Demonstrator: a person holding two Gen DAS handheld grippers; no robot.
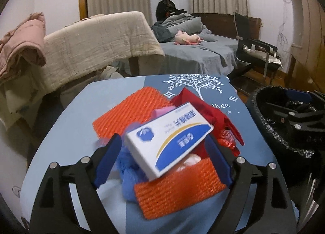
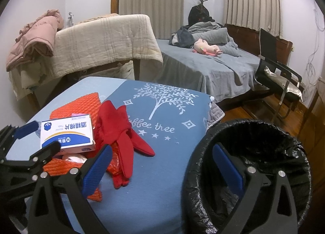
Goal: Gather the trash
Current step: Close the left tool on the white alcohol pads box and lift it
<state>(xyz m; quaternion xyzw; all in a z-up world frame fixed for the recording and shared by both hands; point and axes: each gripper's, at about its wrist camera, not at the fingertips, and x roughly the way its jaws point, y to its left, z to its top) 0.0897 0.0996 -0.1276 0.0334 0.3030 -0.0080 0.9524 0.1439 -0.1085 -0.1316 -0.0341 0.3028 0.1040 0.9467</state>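
Note:
A white and blue box (image 1: 168,139) lies tilted on a trash pile on the blue table (image 1: 67,130), between the wide-apart fingers of my open left gripper (image 1: 164,159); whether the pads touch it is unclear. The box also shows in the right wrist view (image 2: 67,132). Under it lie orange foam netting (image 1: 130,112), a red cloth (image 2: 119,130), a blue fuzzy thing (image 1: 128,175) and red wrapper bits. My right gripper (image 2: 162,165) is open and empty, over the table edge and the black-lined trash bin (image 2: 251,148).
The bin stands at the table's right side, also in the left wrist view (image 1: 284,132). Beyond the table are a sofa with a beige cover (image 2: 101,41), a grey bed (image 2: 203,65) with a pink plush toy, and a black chair (image 2: 278,71).

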